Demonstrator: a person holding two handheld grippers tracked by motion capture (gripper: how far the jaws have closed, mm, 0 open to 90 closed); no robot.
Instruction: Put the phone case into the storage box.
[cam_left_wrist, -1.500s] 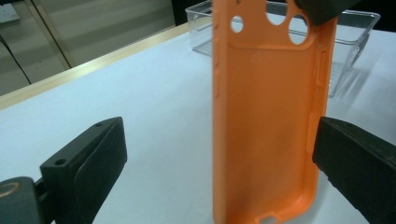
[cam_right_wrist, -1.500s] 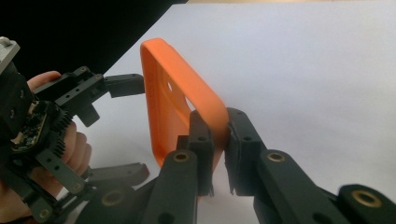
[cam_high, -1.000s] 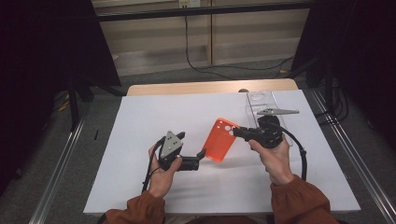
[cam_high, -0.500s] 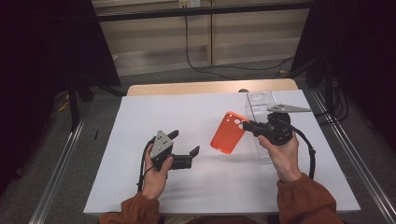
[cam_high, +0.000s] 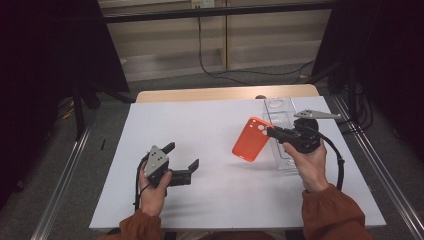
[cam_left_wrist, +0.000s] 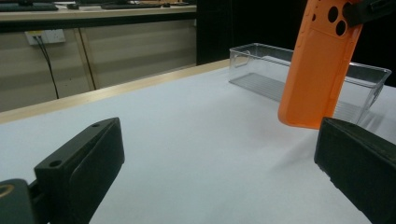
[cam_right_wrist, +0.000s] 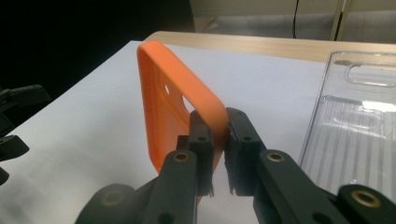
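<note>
Your left gripper (cam_high: 186, 161) sits low over the white table cover (cam_high: 210, 200), near its front left, jaws standing wide apart with nothing between them. From the left gripper view the two black jaws frame bare white surface, and the orange phone case (cam_left_wrist: 319, 65) hangs beyond them, up and to the right.

Centre-right in the high view: the orange phone case (cam_high: 252, 138) is off the table, tilted, camera cut-outs toward its upper end (a faint shadow lies on the cover beneath it). It hangs just beside the clear plastic tray (cam_high: 278, 107), on the tray's left.

Your right gripper (cam_high: 271, 132) is clamped on the case's edge at the camera end. The right gripper view shows it plainly: your right gripper (cam_right_wrist: 219, 135) has both jaws pressed on the orange rim, one inside the shell, one outside. The clear tray (cam_right_wrist: 359, 116) lies flat on the table to the right, at the cover's far right corner.
</note>
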